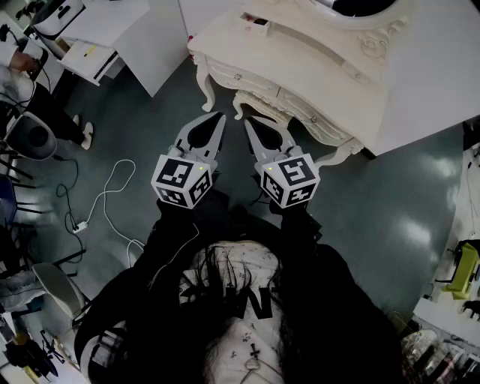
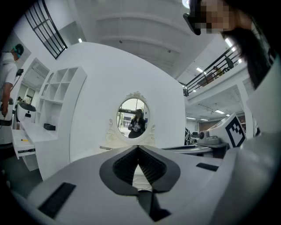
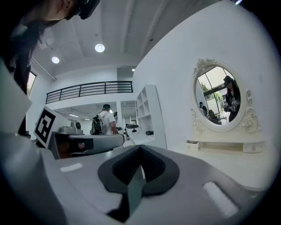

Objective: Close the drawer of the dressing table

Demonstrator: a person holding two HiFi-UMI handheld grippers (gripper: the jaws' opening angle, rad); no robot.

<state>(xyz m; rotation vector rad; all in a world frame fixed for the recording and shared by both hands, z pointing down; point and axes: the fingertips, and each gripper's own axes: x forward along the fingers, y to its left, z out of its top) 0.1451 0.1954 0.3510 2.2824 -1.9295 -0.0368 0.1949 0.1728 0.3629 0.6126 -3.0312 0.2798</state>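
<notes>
The drawer (image 1: 256, 22) looks like the little one on top of the dressing table (image 1: 300, 71), at its far left, and it seems to stick out a bit. In the head view the left gripper (image 1: 218, 118) and right gripper (image 1: 250, 122) hang side by side over the floor, near the table's front but not touching it. The left gripper view shows its tongs pressed together on nothing, pointing at the round mirror (image 2: 133, 117). The right gripper view shows its tongs pressed together and empty too, with the little drawer off to the right. I think closing has not begun; next, one gripper should reach far forward and push the drawer front in.
</notes>
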